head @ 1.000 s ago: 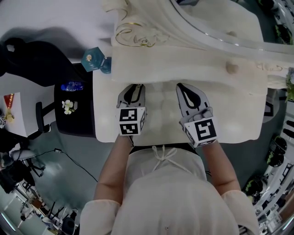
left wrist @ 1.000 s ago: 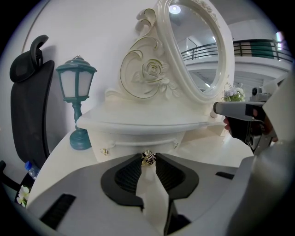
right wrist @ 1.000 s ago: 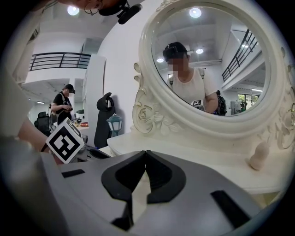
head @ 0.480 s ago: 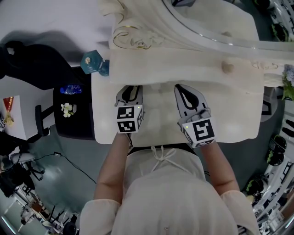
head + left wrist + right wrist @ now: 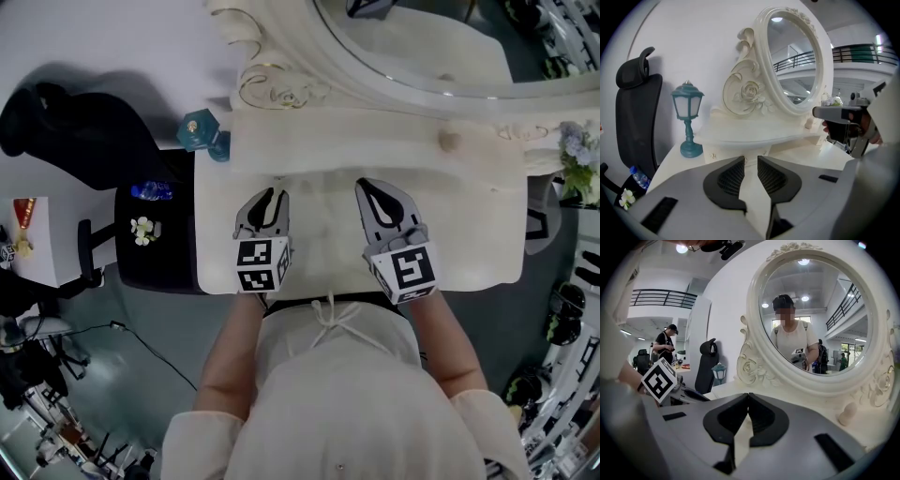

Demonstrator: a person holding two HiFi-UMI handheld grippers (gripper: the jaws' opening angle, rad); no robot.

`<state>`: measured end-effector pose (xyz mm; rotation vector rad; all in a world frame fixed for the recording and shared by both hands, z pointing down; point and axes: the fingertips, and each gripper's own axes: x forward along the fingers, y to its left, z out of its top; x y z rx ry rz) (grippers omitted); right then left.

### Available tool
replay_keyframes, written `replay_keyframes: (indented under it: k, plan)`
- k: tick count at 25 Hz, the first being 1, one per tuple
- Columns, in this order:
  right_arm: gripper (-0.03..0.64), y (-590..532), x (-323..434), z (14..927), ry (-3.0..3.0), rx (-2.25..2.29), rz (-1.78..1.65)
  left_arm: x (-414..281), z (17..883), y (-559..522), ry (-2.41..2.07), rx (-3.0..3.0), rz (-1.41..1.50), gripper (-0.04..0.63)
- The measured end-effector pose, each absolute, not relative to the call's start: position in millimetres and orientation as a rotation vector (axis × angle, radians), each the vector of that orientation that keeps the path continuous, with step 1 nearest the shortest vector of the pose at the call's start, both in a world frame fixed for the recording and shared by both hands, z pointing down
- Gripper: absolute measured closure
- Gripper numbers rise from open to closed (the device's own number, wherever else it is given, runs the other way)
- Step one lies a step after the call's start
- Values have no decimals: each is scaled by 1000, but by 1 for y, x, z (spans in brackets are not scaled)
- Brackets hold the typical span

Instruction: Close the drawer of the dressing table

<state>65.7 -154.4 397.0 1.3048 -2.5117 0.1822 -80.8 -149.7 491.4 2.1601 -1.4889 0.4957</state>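
Observation:
The cream dressing table (image 5: 469, 234) fills the head view, with its raised shelf (image 5: 375, 141) and oval mirror (image 5: 422, 37) behind. No open drawer shows; the table's front is hidden under the top's edge by my body. My left gripper (image 5: 270, 194) hovers over the tabletop just short of the shelf. Its fingers stand a narrow gap apart, with nothing between them (image 5: 751, 159). My right gripper (image 5: 364, 184) hovers beside it on the right, tips together and empty (image 5: 748, 395). Small drawer fronts (image 5: 726, 157) sit under the shelf ahead of the left gripper.
A teal lantern lamp (image 5: 202, 129) stands at the table's back left corner. A black office chair (image 5: 150, 225) to the left carries a water bottle (image 5: 150, 190) and a white flower (image 5: 142, 229). A pale knob (image 5: 451, 142) rests on the shelf, and flowers (image 5: 577, 155) stand far right.
Both grippers have lifted a little above the tabletop. The left one has drawn back slightly from the shelf edge. Neither has taken hold of anything.

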Motion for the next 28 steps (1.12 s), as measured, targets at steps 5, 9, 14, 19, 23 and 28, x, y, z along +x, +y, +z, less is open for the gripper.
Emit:
replay_keyframes:
  k: [5,9,14,19,23,28]
  plan:
    - [609,-145,66,374,-2542,1326,119,-78,432,-145,-1525,2302,415,530]
    - [609,-133,68,357,-2570,1342,126,-77,381,-136,-1518,2432,348,560]
    - [610,-119,67,334,-2676,1302,144,-73,329,-126,-1477,2571,259,574]
    - [611,-110,75,313,-2728,1321,90,-59,287,-108,-1390,2708,179,574]
    - [611,-103,79,300,-2745,1323,32,-53,268,-97,-1359,2758,126,574]
    - [612,-99,83,296,-2735,1325,2,-56,256,-96,-1384,2772,86,574]
